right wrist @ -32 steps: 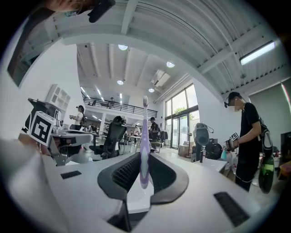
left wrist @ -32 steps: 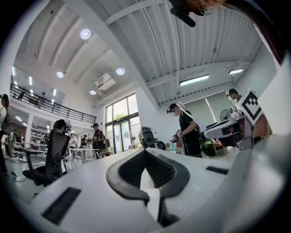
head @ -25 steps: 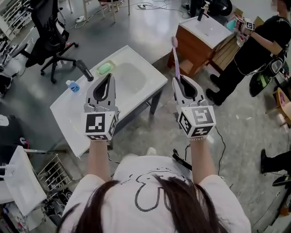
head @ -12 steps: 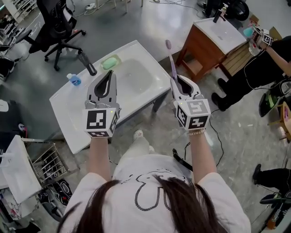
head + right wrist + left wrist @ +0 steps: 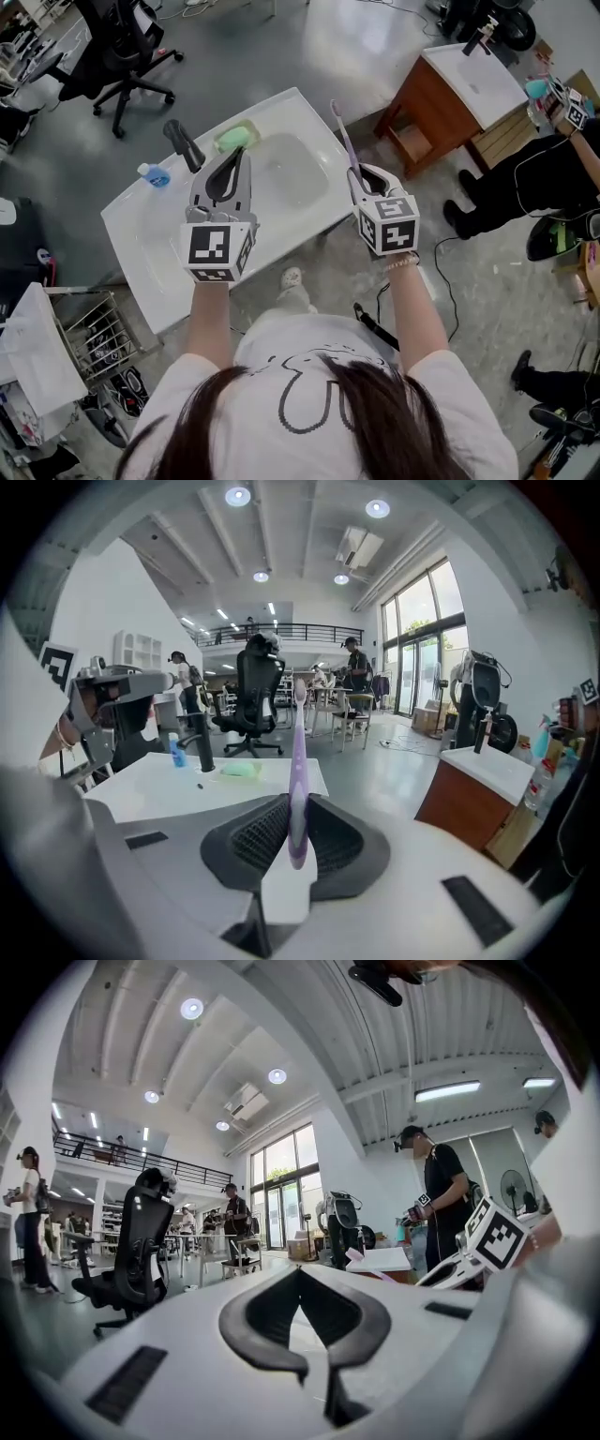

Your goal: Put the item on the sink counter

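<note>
your right gripper (image 5: 359, 172) is clamped on the handle end of the slim purple plastic toothbrush (image 5: 343, 129). the brush stands nearly upright out of the jaws, bristle head at the top. the right gripper view shows the ribbed pads pinching the handle low down, so most of its length is free above the grip. your left gripper (image 5: 236, 157) has its jaws together with nothing between them, and it hangs over the white sink counter (image 5: 141, 230) near the black faucet (image 5: 182, 143).

the toothbrush is in the air at about the counter's right-hand edge, not yet set down. the step in hand looks like carrying it over and laying it flat. aim for a bare stretch of counter, away from the oval basin (image 5: 286, 169), the green soap bar (image 5: 236, 137) and the small blue bottle (image 5: 155, 174). tip the gripper forward so the brush lies level before it meets the surface. a long handle held by 1 end can pivot in the pads, so move smoothly. rest it on the counter, then part the jaws and lift straight away. the rim beside the basin is narrow and the handle could roll in, so a wider bare patch seems safer. move the left gripper out of the path.
</note>
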A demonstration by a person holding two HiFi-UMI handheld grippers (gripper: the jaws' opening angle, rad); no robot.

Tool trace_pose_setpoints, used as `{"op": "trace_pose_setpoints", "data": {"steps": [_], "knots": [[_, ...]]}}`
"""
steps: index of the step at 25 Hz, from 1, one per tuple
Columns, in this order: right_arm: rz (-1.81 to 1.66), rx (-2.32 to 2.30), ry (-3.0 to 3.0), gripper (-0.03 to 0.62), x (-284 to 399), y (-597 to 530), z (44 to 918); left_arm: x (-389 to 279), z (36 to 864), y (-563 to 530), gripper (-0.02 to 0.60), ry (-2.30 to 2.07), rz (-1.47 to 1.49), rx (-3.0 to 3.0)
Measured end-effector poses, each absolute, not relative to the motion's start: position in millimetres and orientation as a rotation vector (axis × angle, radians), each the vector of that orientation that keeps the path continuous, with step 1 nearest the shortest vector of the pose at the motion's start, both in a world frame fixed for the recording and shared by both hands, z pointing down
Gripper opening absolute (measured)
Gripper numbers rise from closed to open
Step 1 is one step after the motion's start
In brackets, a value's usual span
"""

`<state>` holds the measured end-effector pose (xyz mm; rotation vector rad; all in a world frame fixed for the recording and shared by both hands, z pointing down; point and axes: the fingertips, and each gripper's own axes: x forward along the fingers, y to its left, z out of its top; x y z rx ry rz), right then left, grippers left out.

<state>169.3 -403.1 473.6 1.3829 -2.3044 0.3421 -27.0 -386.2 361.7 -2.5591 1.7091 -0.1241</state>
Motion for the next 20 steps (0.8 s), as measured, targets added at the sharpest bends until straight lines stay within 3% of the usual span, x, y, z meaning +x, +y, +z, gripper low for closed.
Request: {"op": "trace_pose_setpoints", "data": {"steps": [20], "knots": [[0.597, 1.086, -1.989, 0.08, 155, -478, 607, -42, 402, -472, 0.009, 1.751, -0.187, -2.626]]}}
